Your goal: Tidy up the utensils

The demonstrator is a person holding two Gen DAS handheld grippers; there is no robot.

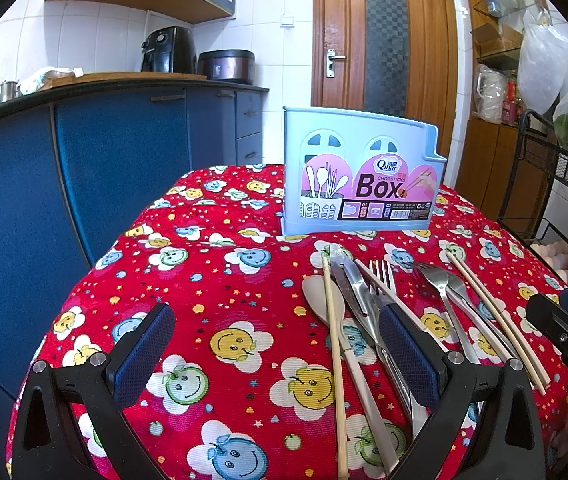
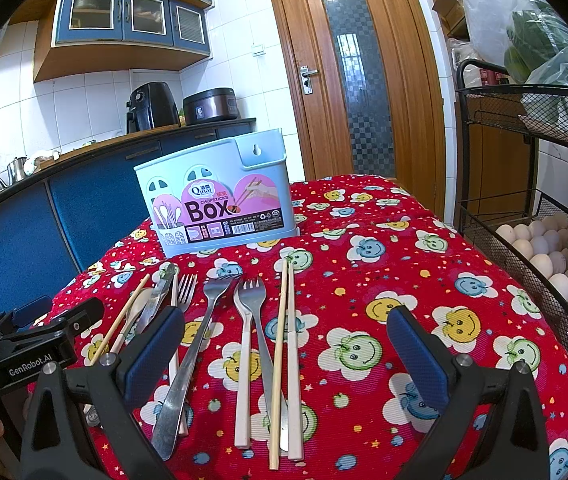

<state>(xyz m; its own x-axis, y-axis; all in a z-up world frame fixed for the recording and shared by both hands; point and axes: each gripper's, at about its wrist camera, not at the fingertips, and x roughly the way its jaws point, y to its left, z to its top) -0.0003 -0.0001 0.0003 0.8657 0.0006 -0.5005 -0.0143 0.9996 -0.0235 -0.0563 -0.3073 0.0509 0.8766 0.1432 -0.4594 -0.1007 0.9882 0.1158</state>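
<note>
A light blue chopsticks box (image 1: 358,172) stands upright at the far middle of the table; it also shows in the right wrist view (image 2: 220,196). Several utensils lie in a row in front of it: a beige spoon (image 1: 322,300), a knife (image 1: 354,292), forks (image 2: 214,320) and wooden chopsticks (image 2: 280,360). My left gripper (image 1: 276,344) is open and empty above the cloth, left of the utensils. My right gripper (image 2: 284,360) is open and empty, with the chopsticks and a white-handled fork (image 2: 246,344) lying between its fingers below.
The table wears a red smiley-flower cloth (image 1: 236,344). Blue kitchen cabinets (image 1: 84,168) stand to the left. A black wire rack with eggs (image 2: 544,248) stands at the right. A wooden door (image 2: 352,76) is behind.
</note>
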